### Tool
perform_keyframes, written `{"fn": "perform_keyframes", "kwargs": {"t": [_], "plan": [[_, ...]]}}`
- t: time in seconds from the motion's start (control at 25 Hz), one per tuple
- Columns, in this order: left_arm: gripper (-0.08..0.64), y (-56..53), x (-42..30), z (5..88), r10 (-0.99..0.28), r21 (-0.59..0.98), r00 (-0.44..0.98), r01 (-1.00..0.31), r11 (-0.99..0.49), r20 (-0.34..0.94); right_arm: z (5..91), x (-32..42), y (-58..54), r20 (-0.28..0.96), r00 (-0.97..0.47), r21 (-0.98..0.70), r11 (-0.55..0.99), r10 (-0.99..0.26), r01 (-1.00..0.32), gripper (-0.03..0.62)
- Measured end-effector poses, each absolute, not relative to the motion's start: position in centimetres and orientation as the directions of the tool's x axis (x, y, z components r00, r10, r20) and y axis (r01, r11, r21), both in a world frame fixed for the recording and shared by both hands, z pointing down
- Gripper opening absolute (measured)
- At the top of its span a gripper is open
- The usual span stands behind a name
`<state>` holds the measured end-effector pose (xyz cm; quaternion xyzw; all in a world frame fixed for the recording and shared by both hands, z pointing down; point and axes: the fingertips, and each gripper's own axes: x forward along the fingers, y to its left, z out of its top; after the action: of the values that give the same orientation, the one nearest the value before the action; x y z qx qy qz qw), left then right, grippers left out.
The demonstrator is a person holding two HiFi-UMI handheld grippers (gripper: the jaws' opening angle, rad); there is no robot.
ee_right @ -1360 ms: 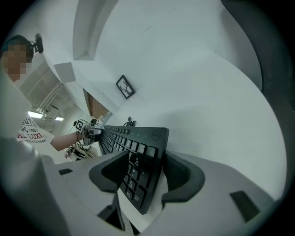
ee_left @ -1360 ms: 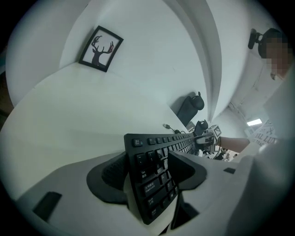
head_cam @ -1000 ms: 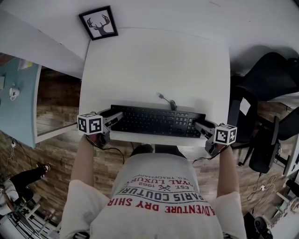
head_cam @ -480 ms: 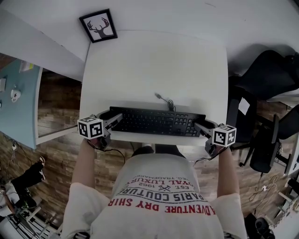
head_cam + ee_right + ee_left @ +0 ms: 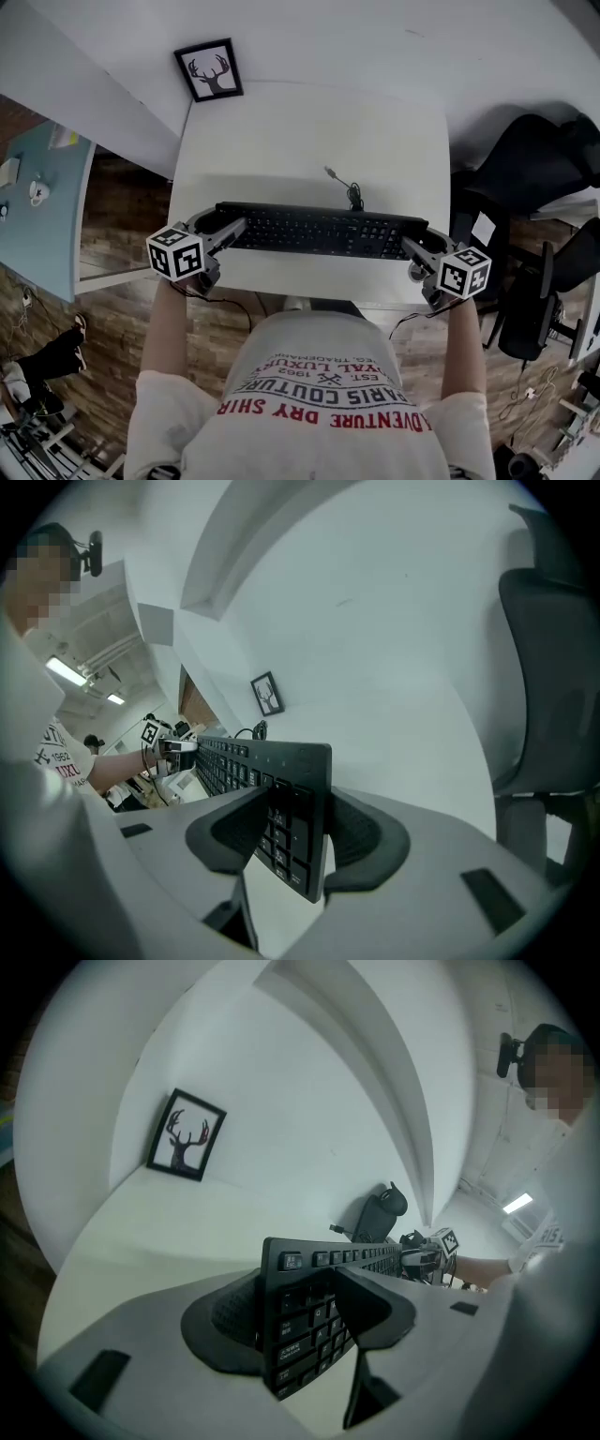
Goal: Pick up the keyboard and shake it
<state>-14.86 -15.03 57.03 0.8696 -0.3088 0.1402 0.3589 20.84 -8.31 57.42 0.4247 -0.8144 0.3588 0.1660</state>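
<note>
Evidently the black keyboard was held at both ends, spanning the space between the two arms over the near part of the white tabletop. The left tongs were clamped on its left end, one pad against the keys and the other against the underside. The right tongs gripped the right end the same way. The keyboard's cable trailed from its far edge onto the tabletop. A framed deer picture stood at the tabletop's far left corner, well apart from the keyboard.
</note>
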Motion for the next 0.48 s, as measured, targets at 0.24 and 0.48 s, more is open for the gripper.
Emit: {"fn": "perform_keyframes", "kwargs": {"t": [0.24,0.48], "plan": [[0.239,-18.9,-14.2,49.2,-0.518,0.426,0.781,-0.625,-0.654,0.350,50.3,21.5,-12.1,0.474,-0.567,-0.336,0.457,-0.674,-0.824,0.209],[0.239,-21.3,-13.7,41.5,-0.570,0.312,0.784,-0.620,-0.720,0.244,43.3,22.0,-14.8,0.365,-0.557,-0.241,0.502,-0.746,-0.830,0.209]]}}
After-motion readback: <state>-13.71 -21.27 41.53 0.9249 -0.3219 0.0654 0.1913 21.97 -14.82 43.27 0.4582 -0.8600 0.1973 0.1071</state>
